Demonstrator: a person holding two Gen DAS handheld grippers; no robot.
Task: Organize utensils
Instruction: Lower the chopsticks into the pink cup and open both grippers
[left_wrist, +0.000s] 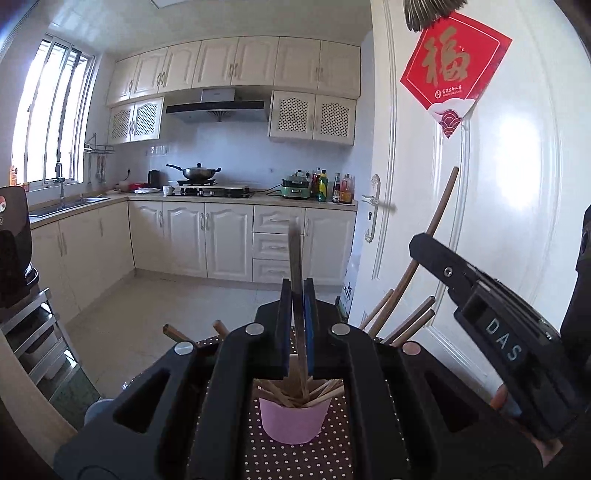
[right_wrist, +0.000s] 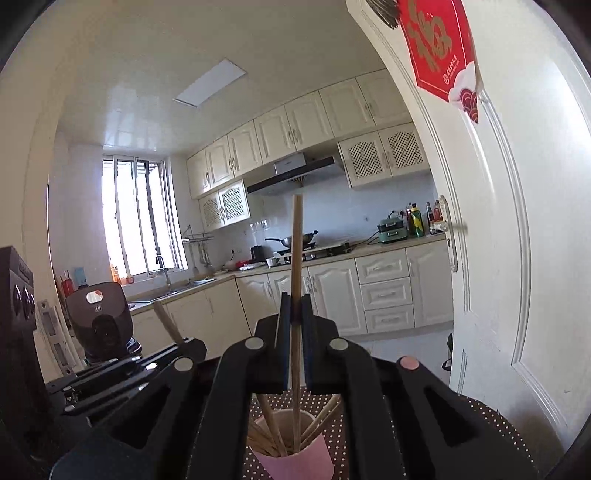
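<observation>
A pink cup (left_wrist: 290, 422) full of wooden chopsticks stands on a brown polka-dot cloth (left_wrist: 295, 458), right below both grippers. My left gripper (left_wrist: 297, 286) is shut on a dark chopstick (left_wrist: 295, 258) that stands upright over the cup. My right gripper (right_wrist: 295, 300) is shut on a light wooden chopstick (right_wrist: 296, 251), upright, with its lower end inside the pink cup (right_wrist: 295, 461). The right gripper also shows in the left wrist view (left_wrist: 419, 243) at the right, its held chopstick (left_wrist: 441, 205) slanting up.
More chopstick ends (left_wrist: 406, 325) fan out behind the left gripper. A white door (left_wrist: 480, 221) with a red paper sign stands close on the right. A black appliance (right_wrist: 99, 321) sits to the left. The kitchen counter (left_wrist: 192, 199) and cabinets lie far ahead.
</observation>
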